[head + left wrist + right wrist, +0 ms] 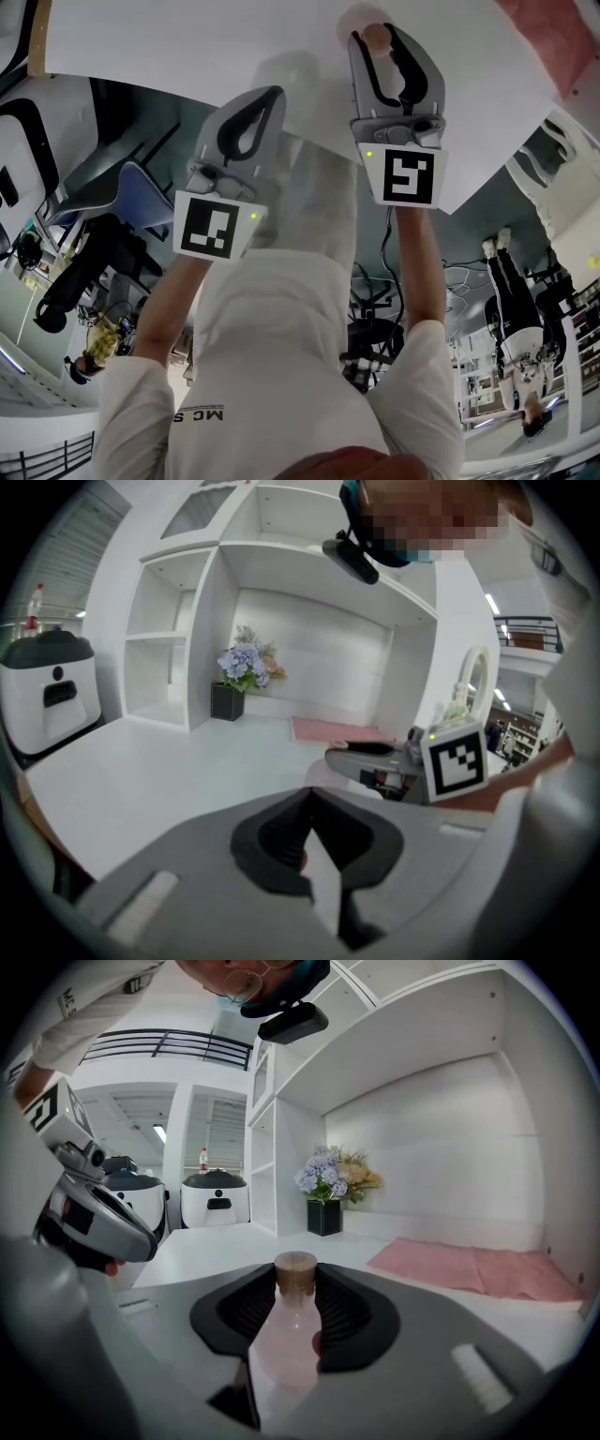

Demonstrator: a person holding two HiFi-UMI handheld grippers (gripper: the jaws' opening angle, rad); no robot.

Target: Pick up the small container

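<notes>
The small container (286, 1335) is a clear flask with a brown cork, standing upright between the jaws of my right gripper (296, 1283). The dark pads hug its neck on both sides. In the head view the cork of the container (375, 36) shows at the tips of the right gripper (378, 44), over the white table (187, 37). My left gripper (268, 99) hovers beside it to the left, jaws together with nothing between them. In the left gripper view the left gripper (309, 799) has its pads meeting at the tip.
White shelving stands behind the table. A black pot of flowers (326, 1206) sits at the back, and a pink cloth (469, 1265) lies to the right of it. Two white rounded machines (216, 1199) stand at the left. A person (520, 328) stands farther off.
</notes>
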